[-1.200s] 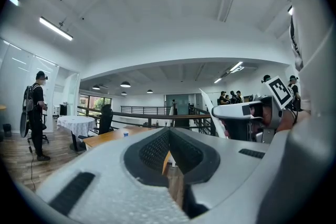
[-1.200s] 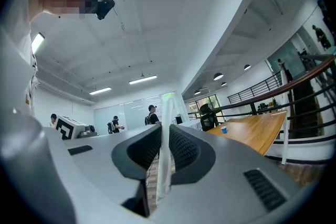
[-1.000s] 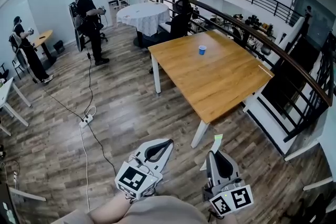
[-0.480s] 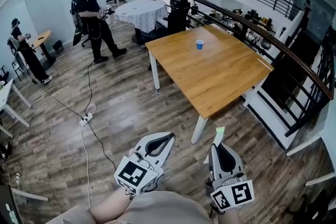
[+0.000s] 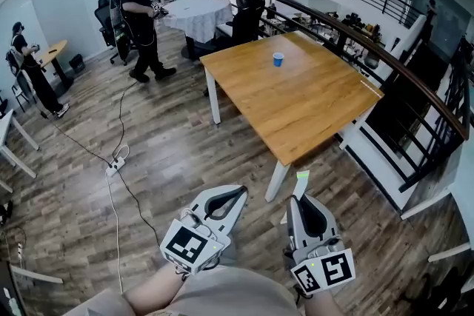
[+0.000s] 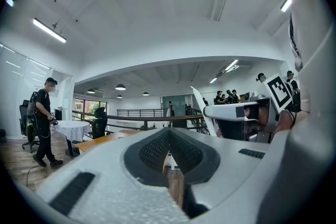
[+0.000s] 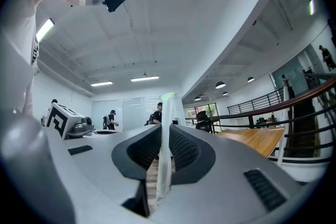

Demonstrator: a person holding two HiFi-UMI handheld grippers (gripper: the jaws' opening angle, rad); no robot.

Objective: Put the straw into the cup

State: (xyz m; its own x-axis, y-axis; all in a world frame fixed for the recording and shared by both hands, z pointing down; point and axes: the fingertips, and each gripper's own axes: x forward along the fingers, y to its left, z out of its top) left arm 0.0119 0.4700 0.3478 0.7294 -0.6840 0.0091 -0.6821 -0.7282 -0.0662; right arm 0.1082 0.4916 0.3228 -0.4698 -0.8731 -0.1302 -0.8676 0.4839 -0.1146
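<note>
right gripper (image 5: 299, 197) pinching straw (image 5: 302, 182); left gripper (image 5: 238, 193) jaws pressed together.
table (image 5: 311, 115) corner just ahead; cup (image 5: 278, 59) well beyond, near far edge; open floor (image 5: 170, 152) to the left.

A rectangular wooden table (image 5: 296, 103) on white legs (image 5: 275, 182) stands on a wood-plank floor (image 5: 178, 152), its far side close to a dark railing. The tabletop carries one thing only, a small blue cup (image 5: 278, 59), upright near the far corner and well away from the near edge. On the floor to the left, a black cable (image 5: 123, 118) trails to a white power strip (image 5: 114, 166). Farther back stands a round table under a white cloth (image 5: 195, 15).
</note>
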